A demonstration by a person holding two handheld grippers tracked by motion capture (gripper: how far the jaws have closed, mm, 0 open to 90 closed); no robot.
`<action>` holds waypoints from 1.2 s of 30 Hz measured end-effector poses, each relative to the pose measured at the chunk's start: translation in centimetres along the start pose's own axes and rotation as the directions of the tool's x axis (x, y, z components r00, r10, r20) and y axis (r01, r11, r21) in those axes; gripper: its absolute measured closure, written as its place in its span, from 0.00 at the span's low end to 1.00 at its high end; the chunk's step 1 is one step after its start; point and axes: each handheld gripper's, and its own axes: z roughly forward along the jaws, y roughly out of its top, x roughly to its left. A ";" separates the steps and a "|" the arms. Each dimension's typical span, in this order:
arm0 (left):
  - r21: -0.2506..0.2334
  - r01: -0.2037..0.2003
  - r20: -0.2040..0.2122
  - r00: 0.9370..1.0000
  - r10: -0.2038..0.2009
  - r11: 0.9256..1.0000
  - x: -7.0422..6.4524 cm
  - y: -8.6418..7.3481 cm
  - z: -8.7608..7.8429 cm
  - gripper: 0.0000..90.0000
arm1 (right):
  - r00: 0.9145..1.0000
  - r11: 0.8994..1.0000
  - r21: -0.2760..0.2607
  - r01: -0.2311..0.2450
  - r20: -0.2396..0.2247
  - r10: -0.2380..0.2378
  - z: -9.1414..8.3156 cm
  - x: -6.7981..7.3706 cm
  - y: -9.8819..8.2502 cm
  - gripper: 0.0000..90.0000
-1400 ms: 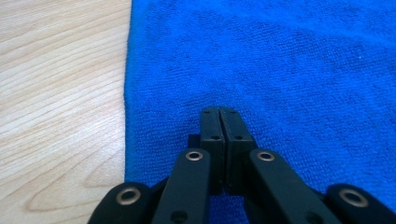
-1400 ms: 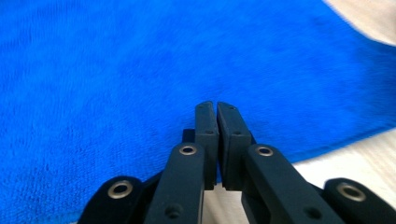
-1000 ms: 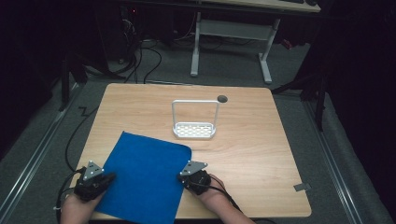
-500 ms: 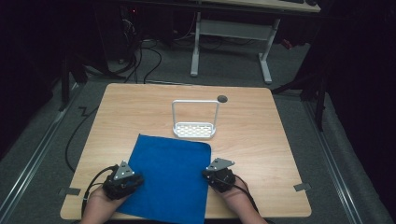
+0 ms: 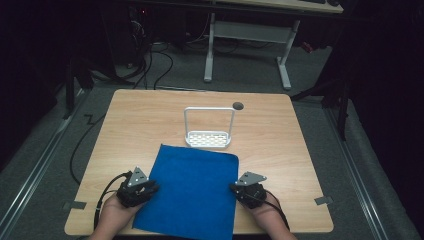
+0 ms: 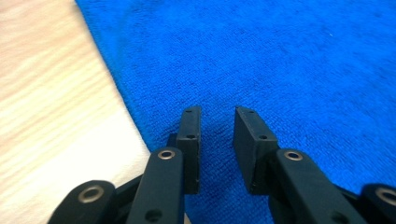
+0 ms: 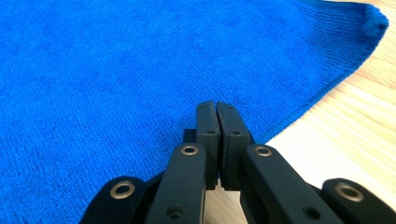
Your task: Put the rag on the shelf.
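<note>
A blue cloth [image 5: 190, 192] lies flat on the wooden table [image 5: 285, 145], near its front edge. At the cloth's left edge my left gripper [image 5: 150, 189] is open; in the left gripper view its jaws [image 6: 217, 112] stand apart over the blue cloth [image 6: 280, 60], with nothing between them. My right gripper [image 5: 234, 189] sits at the cloth's right edge. In the right gripper view its jaws [image 7: 217, 106] are pressed together low on the cloth [image 7: 116, 60] by its hem, and the pinch itself is hidden under the tips.
A small white wire rack [image 5: 209, 139] with a tall hoop stands just beyond the cloth's far edge. A dark round hole [image 5: 238, 105] marks the table's back. Bare wood lies left and right of the cloth. Desk legs and cables sit on the floor behind.
The cloth has slid right and turned to lie squarer to the table, both grippers moving right with it. The hands now sit farther apart.
</note>
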 end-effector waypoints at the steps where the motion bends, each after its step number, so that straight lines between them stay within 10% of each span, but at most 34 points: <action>1: 0.002 -0.015 0.013 1.000 0.015 1.000 -0.5 0.1 0.1 0.81 | 1.000 1.000 0.001 -0.005 0.001 0.005 -0.2 -0.2 -0.2 0.99; 10: 0.011 -0.105 0.090 0.991 0.104 0.994 -3.7 0.9 0.9 0.83 | 0.993 0.995 -0.009 -0.096 0.067 0.097 -1.4 -2.5 -1.7 0.99; 25: 0.014 -0.098 0.133 0.986 0.096 0.995 -3.5 0.9 0.7 0.82 | 0.991 0.993 -0.011 -0.119 0.066 0.119 -1.4 -2.6 -1.8 0.97; 30: -0.065 -0.005 0.099 0.995 0.011 0.998 -2.1 0.8 -0.1 0.78 | 0.990 0.992 -0.022 -0.127 0.063 0.129 -1.5 -2.6 -1.8 0.91; 36: -0.127 0.126 0.005 0.992 -0.127 0.984 0.7 0.9 0.3 0.71 | 0.987 0.989 -0.040 -0.143 0.063 0.145 -1.4 -2.7 -1.7 0.86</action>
